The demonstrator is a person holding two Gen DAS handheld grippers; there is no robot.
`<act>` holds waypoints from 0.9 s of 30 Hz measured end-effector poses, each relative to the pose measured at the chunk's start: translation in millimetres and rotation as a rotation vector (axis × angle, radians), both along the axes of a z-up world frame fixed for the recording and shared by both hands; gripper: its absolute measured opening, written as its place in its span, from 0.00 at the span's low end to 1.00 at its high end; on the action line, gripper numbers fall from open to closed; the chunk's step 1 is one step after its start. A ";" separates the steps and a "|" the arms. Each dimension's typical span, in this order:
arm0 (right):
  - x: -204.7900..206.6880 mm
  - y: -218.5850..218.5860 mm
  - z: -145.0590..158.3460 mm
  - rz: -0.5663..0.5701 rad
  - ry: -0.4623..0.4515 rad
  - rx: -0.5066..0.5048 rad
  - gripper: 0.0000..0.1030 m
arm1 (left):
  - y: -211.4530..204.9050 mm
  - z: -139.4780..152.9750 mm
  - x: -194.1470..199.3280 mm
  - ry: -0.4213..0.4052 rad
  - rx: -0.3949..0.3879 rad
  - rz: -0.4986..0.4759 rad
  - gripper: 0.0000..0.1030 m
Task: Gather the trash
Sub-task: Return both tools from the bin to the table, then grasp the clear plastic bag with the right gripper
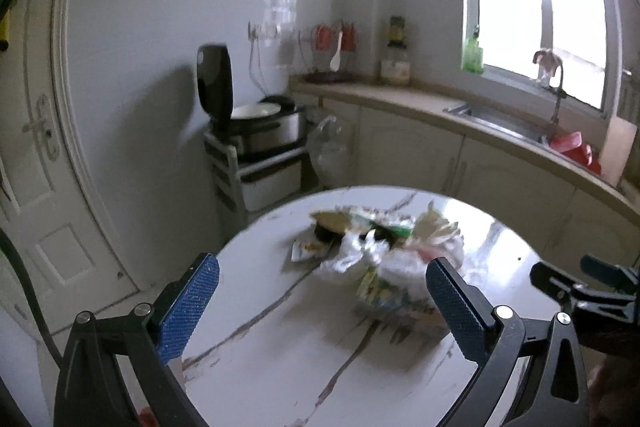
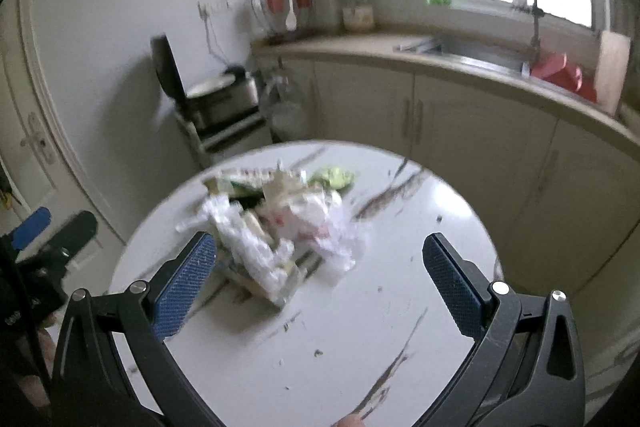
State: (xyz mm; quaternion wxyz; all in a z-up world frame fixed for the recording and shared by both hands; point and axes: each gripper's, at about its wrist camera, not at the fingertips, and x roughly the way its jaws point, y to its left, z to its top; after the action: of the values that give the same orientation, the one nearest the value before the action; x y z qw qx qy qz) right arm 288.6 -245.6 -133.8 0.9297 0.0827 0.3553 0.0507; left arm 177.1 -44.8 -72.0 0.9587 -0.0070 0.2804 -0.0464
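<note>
The round table (image 2: 400, 307) is glossy white with dark grey-brown veins like marble. The trash pile (image 2: 280, 227) on it is mostly white crumpled plastic, with green, yellow and what may be red print, though it is blurred. Both grippers have blue, finely dotted pads (image 1: 188, 307) on black frames. On the far counter (image 1: 400, 99), which is beige, stands a green bottle (image 1: 472, 55); red things (image 1: 572, 147) lie by the sink.

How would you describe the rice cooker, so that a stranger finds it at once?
Start at the long counter under the window and follow it to its left end. Just past it, a small white rack stands against the wall, and the rice cooker sits on top. Its black lid stands open, upright.
</note>
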 end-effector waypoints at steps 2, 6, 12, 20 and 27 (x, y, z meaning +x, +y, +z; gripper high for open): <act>8.7 3.7 -16.0 0.019 0.050 -0.011 1.00 | 6.0 -4.6 6.3 0.034 -0.003 0.005 0.99; 26.1 17.9 -47.9 0.090 0.131 -0.019 1.00 | 18.9 -12.3 19.6 0.085 -0.007 0.010 0.99; 49.7 40.7 -73.3 0.159 0.175 -0.011 0.98 | 40.0 -29.9 45.0 0.142 0.001 0.069 0.99; 88.0 69.9 -87.9 0.275 0.204 0.000 0.74 | 51.9 -36.6 70.4 0.183 0.022 0.176 0.99; 86.1 69.4 -92.4 0.328 0.188 0.012 0.22 | 40.0 -47.4 84.8 0.203 0.030 0.158 0.99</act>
State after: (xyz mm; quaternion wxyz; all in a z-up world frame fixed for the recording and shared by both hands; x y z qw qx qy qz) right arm 374.7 -176.1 -226.2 0.8712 0.0337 0.4489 0.1957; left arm 261.8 -4.8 -119.4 0.9261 -0.0195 0.3751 0.0346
